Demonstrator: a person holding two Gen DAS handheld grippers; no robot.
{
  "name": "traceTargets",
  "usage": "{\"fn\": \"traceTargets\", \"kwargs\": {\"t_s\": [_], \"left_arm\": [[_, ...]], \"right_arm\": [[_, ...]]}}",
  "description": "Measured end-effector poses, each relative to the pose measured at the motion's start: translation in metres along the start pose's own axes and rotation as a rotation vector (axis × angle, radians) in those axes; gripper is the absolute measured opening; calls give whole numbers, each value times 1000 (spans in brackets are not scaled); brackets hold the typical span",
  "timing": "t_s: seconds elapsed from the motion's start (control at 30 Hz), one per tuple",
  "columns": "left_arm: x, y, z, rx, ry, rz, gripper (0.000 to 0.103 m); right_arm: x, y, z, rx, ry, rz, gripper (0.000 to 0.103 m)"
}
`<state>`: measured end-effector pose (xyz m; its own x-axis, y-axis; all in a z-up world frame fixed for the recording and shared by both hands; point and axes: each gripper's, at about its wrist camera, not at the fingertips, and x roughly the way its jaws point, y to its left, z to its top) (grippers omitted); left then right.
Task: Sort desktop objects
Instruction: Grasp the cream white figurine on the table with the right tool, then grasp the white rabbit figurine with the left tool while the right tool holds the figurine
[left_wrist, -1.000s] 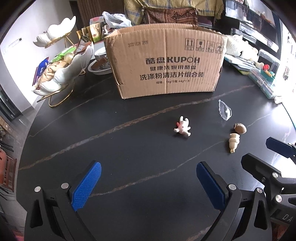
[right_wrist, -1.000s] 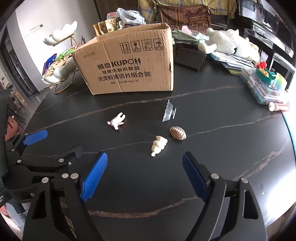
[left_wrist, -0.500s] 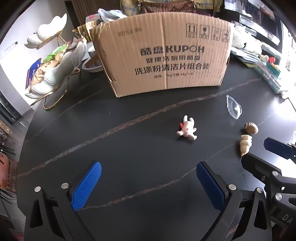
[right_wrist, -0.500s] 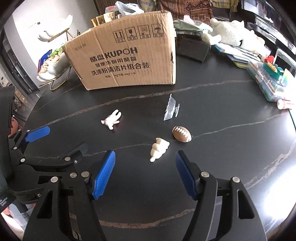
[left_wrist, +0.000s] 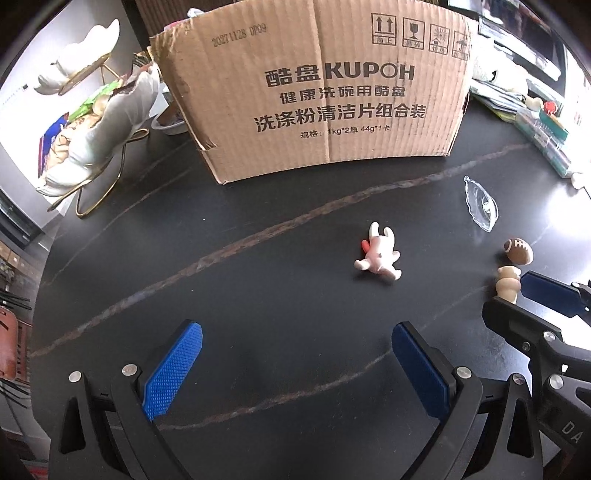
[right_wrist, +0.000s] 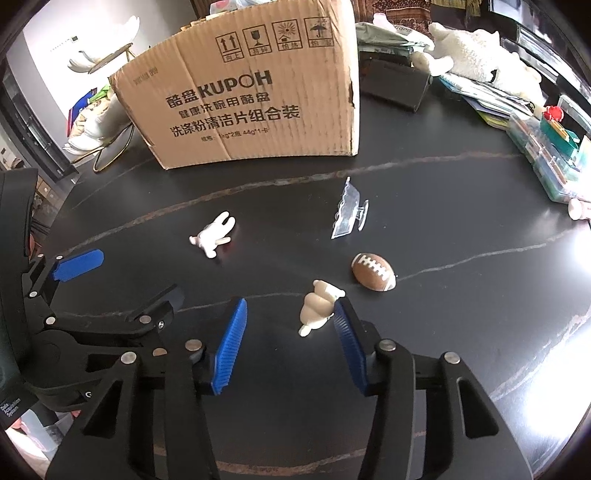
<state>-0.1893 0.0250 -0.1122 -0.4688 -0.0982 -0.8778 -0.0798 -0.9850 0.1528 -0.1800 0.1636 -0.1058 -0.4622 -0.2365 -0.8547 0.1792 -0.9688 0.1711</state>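
Through the left wrist view, the left tongs hang spread wide above the dark counter, the white rabbit figure lying beyond them. From the right wrist view, the right tongs stand parted, empty, around the cream figurine, beside the toy football.

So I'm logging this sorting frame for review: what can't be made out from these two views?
- Inside of the cardboard box: both views, hidden by its front wall.
- Cream figurine, right wrist view: whether the right gripper's pad touches it; lower part hidden in the left wrist view.
- Clear plastic piece: what it is.
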Motion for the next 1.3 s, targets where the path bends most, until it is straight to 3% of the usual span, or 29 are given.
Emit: {"fn": "traceTargets", "kwargs": {"t_s": [0.37,0.57,1.3], "left_arm": [[6,-7,5,23,1,12,102],[3,-15,5,41,-6,2,102],[-6,-7,14,-24,-41,-84,102]], "right_arm": [[11,-4,3,0,15,-13,39],[15,-6,3,-4,21,-34,19],[-10,-10,5,14,-41,-16,19]]}}
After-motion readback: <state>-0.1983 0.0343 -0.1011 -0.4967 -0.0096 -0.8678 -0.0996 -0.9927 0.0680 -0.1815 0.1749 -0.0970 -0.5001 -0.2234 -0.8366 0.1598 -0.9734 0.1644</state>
